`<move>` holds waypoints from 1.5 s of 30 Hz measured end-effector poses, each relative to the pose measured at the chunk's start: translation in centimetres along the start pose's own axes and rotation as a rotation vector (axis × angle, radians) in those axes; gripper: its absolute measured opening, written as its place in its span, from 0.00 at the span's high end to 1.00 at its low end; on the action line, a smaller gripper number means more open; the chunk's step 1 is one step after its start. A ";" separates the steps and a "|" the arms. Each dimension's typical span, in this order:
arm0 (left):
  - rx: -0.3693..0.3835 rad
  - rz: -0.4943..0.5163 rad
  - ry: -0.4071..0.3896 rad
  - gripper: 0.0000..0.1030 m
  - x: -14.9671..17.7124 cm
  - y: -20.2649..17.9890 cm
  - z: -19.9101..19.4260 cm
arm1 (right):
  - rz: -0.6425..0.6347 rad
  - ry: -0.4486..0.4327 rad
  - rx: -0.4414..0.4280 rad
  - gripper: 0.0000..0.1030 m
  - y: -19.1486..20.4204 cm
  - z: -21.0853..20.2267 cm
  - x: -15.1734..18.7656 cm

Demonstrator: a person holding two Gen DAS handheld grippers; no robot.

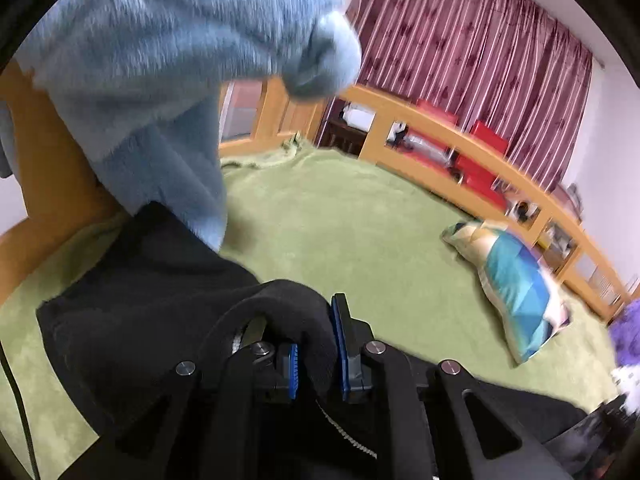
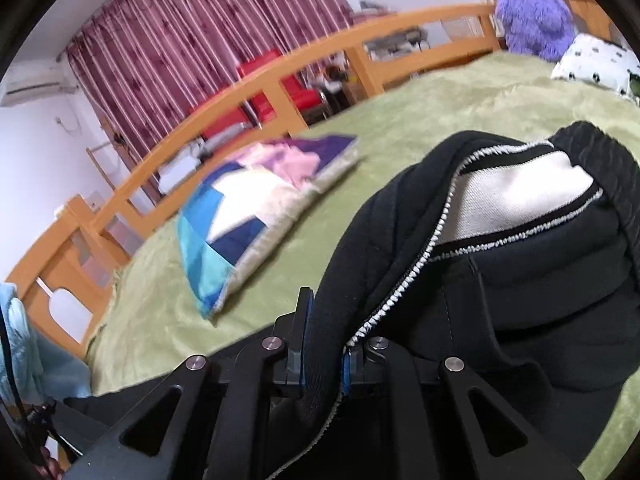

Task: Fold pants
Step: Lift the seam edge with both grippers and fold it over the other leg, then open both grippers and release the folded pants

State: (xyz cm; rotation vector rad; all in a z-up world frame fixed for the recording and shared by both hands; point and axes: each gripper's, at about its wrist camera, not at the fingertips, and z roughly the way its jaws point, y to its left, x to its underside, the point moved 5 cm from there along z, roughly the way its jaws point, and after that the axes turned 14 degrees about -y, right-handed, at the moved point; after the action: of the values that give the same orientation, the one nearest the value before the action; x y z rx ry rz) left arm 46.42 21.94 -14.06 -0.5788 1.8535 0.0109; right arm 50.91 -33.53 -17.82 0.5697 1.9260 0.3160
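Left wrist view: my left gripper [image 1: 316, 354] is clamped on a fold of the black pants [image 1: 152, 292], fabric bunched between the blue pads [image 1: 338, 344]. The rest of the pants drapes down and to the left over the green bedspread [image 1: 360, 220]. A light blue fleece sleeve [image 1: 160, 60] fills the upper left, very close to the lens and blurred. A patchwork pillow [image 1: 516, 284] lies on the bedspread to the right, near the wooden bed rail [image 1: 460, 136]. Maroon curtains [image 1: 480, 48] hang behind the rail, with red chairs [image 1: 484, 148] in front of them.

Right wrist view: my right gripper [image 2: 324, 354] is closed on the pants [image 2: 520, 300] at the waistband edge, the white overlock stitching running right between the fingers. The waistband gapes open above the gripper, showing the white lining [image 2: 516, 196] and ribbed elastic at upper right. The pants sit on the bedspread [image 2: 440, 96] just right of the pillow [image 2: 256, 208], not touching it as far as I can tell. A purple plush toy [image 2: 532, 16] and a white patterned pillow [image 2: 600, 64] sit at the far end of the bed. An AC unit [image 2: 32, 88] is on the wall at left.
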 end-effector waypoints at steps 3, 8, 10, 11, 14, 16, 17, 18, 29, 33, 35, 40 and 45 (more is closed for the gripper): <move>0.014 -0.007 0.041 0.87 0.9 -0.1 0.7 | 0.035 -0.004 -0.012 0.89 -0.2 0.2 0.0; 0.025 0.022 0.041 0.87 1.1 -0.9 0.2 | -0.107 0.044 0.063 0.78 1.2 1.2 1.7; 0.030 0.025 0.046 0.87 1.2 -1.2 0.2 | -0.122 0.045 0.067 0.75 1.4 1.3 2.0; 0.030 0.028 0.051 0.87 1.3 -1.3 0.3 | -0.122 0.047 0.067 0.72 1.3 1.3 2.1; 0.037 0.024 0.071 0.83 1.6 -1.4 0.3 | -0.079 0.095 0.024 0.56 1.2 1.4 2.3; 0.044 0.021 0.085 0.59 1.6 -1.6 0.2 | -0.063 0.123 0.008 0.48 1.2 1.3 2.3; 0.045 0.020 0.089 0.51 1.5 -1.7 0.1 | -0.074 0.138 0.010 0.46 1.4 1.1 2.1; 0.052 0.021 0.082 0.42 1.3 -1.9 -0.2 | -0.088 0.142 0.014 0.46 1.7 0.9 2.0; 0.129 0.043 0.021 0.32 -0.6 -4.1 -3.5 | -0.279 0.045 -0.014 0.36 6.9 -4.2 0.3; 0.163 0.039 0.024 0.32 -0.6 -4.9 -4.6 | -0.297 0.082 0.000 0.36 7.1 -5.8 1.4; 0.174 0.064 0.033 0.32 -0.3 -5.4 -5.6 | -0.304 0.126 -0.017 0.37 6.6 -7.3 2.5; 0.155 0.071 0.091 0.32 1.2 -3.7 -8.8 | -0.364 0.161 -0.023 0.36 3.5 -11.9 4.7; 0.093 0.059 0.156 0.32 4.3 2.5 -12.1 | -0.275 0.186 0.002 0.36 -2.7 -15.1 6.8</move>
State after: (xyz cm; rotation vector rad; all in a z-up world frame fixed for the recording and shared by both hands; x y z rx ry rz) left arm 33.63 18.99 -14.20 -0.4717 2.0108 -0.0831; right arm 34.20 -31.72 -18.17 0.2783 2.1541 0.1956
